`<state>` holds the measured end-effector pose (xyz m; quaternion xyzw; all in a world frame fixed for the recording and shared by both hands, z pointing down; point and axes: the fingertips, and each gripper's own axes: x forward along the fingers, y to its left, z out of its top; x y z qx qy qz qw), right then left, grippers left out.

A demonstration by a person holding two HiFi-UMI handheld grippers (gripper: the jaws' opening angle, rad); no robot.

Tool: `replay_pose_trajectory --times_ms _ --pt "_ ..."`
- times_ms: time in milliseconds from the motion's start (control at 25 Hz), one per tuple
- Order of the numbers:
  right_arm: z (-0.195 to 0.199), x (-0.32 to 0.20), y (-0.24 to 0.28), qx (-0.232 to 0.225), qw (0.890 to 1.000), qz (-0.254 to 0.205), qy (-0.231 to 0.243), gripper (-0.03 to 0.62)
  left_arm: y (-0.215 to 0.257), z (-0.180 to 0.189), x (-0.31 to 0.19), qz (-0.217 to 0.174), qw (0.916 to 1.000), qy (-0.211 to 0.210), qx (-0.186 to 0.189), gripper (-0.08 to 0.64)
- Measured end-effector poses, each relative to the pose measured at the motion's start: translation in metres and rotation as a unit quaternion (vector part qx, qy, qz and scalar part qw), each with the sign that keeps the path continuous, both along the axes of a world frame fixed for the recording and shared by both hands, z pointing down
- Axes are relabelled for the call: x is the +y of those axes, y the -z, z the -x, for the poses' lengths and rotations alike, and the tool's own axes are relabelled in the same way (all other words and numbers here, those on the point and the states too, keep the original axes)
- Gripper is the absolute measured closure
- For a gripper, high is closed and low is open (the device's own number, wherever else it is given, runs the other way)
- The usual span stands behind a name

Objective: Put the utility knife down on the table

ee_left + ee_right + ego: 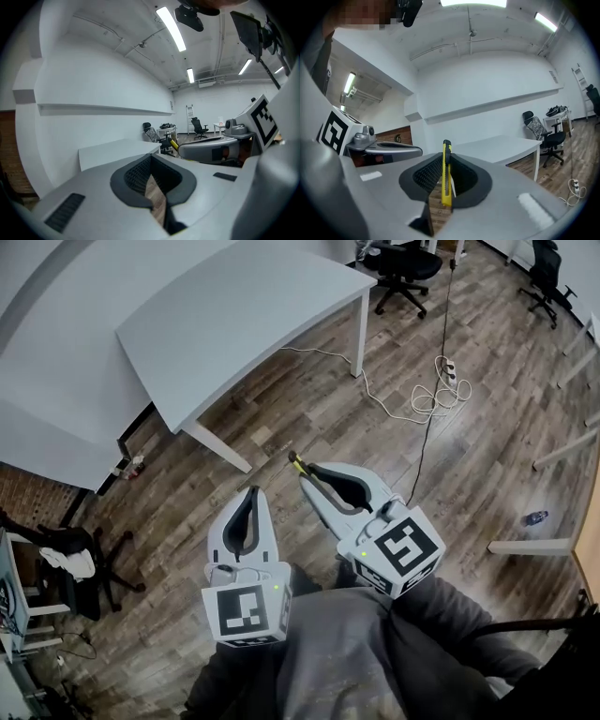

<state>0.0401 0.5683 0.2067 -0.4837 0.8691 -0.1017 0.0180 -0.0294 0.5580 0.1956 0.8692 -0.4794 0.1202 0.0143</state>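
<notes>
A slim yellow utility knife [446,174] stands on edge between the dark pads of my right gripper [446,159], which is shut on it. From the head view its yellow tip [297,464] sticks out past the right gripper [315,472], held over the wooden floor. My left gripper [251,496] hangs beside it, jaws shut with nothing between them; its pads [136,176] meet at the tip. The white table [234,315] lies ahead and to the left, apart from both grippers. It also shows in both gripper views, table [506,144] beyond the knife.
A black office chair [403,268] stands past the table's far corner. A white cable with a power strip [441,381] trails over the floor. Another chair with clothes [70,559] is at the left. A blue bottle [535,517] lies at the right.
</notes>
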Motion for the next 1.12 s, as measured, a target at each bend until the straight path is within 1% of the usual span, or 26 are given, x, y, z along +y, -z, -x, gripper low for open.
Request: replay_pose_trajectory --times_ms 200,360,520,600,800,920,1000,1120 --pt "0.014 -0.023 -0.005 -0.001 1.000 0.009 0.015 0.540 -0.006 0.020 -0.024 0.010 0.9997 0.025 0.000 0.558" --pt "0.024 -0.045 -0.013 0.006 1.000 0.014 0.019 0.540 -0.018 0.030 -0.045 0.023 0.9996 0.017 -0.003 0.558" --pt "0.031 -0.082 -0.013 0.016 1.000 0.013 0.017 0.540 -0.019 0.034 -0.085 0.016 0.9996 0.014 0.016 0.558" --pt "0.039 -0.104 -0.011 0.022 1.000 0.012 0.019 0.540 -0.015 0.039 -0.107 0.014 0.9997 0.010 0.019 0.558" --pt "0.066 -0.155 -0.009 0.029 0.999 0.012 0.020 0.540 -0.014 0.064 -0.161 0.015 0.9995 0.005 0.028 0.558" --pt "0.083 -0.182 -0.010 0.035 0.999 0.014 0.019 0.540 -0.017 0.078 -0.190 0.010 0.9990 0.004 0.044 0.558" --pt "0.092 -0.195 -0.010 0.041 0.999 0.015 0.019 0.540 -0.017 0.084 -0.206 0.007 0.9986 0.003 0.053 0.558" --pt "0.100 -0.208 -0.007 0.051 0.998 0.017 0.019 0.540 -0.016 0.092 -0.218 0.012 0.9981 0.000 0.061 0.558"
